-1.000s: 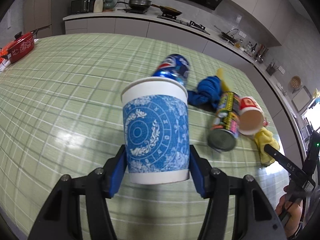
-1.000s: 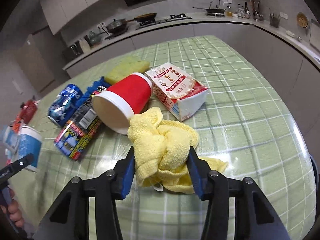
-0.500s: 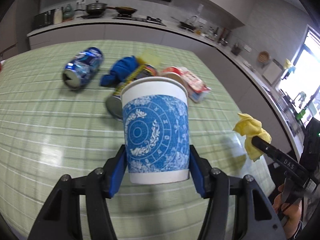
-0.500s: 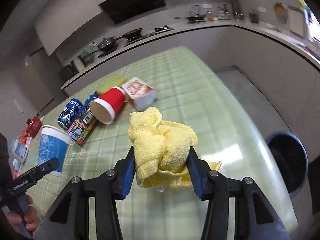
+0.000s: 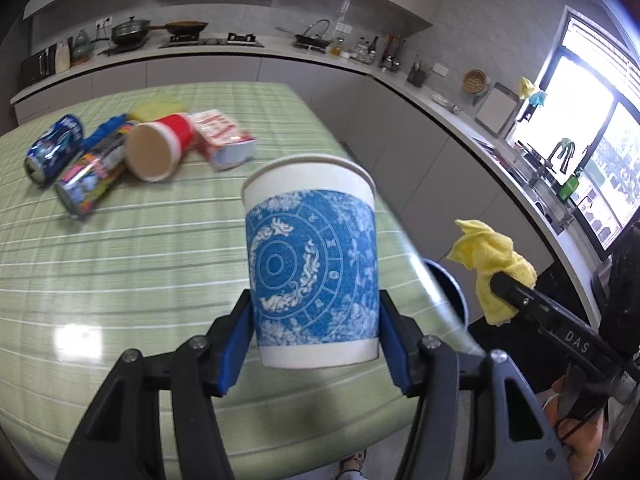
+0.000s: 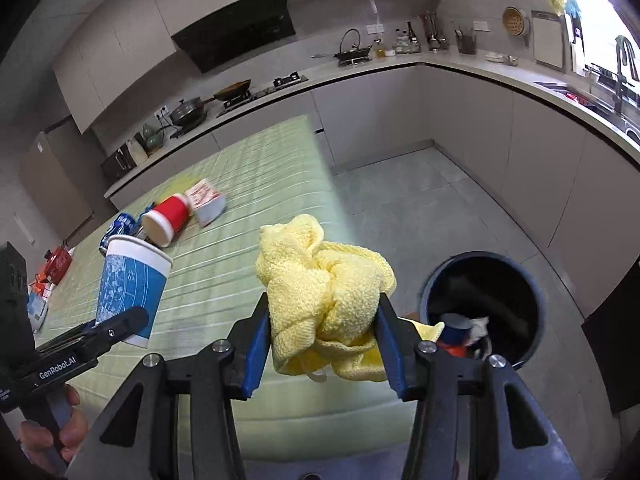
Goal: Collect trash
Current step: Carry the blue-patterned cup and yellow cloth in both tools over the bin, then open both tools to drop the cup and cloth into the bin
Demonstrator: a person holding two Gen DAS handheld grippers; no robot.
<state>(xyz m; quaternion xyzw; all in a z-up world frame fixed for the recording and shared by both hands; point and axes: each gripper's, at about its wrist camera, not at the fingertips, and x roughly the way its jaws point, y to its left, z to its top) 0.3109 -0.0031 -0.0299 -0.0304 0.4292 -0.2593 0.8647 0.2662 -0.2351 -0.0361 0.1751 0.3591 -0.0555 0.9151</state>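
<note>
My left gripper (image 5: 316, 340) is shut on a white paper cup with a blue pattern (image 5: 312, 260), held upright above the table's right edge; the cup also shows in the right wrist view (image 6: 128, 284). My right gripper (image 6: 322, 340) is shut on a crumpled yellow cloth (image 6: 324, 284), held in the air just past the table edge, left of a dark round trash bin (image 6: 484, 304) on the floor. The cloth also shows in the left wrist view (image 5: 490, 264), with the bin's rim (image 5: 448, 284) behind the cup.
On the green checked table (image 5: 120, 260) lie a red paper cup (image 5: 160, 152), a red-and-white carton (image 5: 222, 138), a printed can (image 5: 90, 178), a blue soda can (image 5: 54, 148) and a blue cloth (image 5: 106, 128). The bin holds some trash (image 6: 464, 330). Kitchen counters run behind.
Both grippers have swung right, away from the pile of trash and toward the table's edge. The bin is now close beside the yellow cloth. Both grips are unchanged.
</note>
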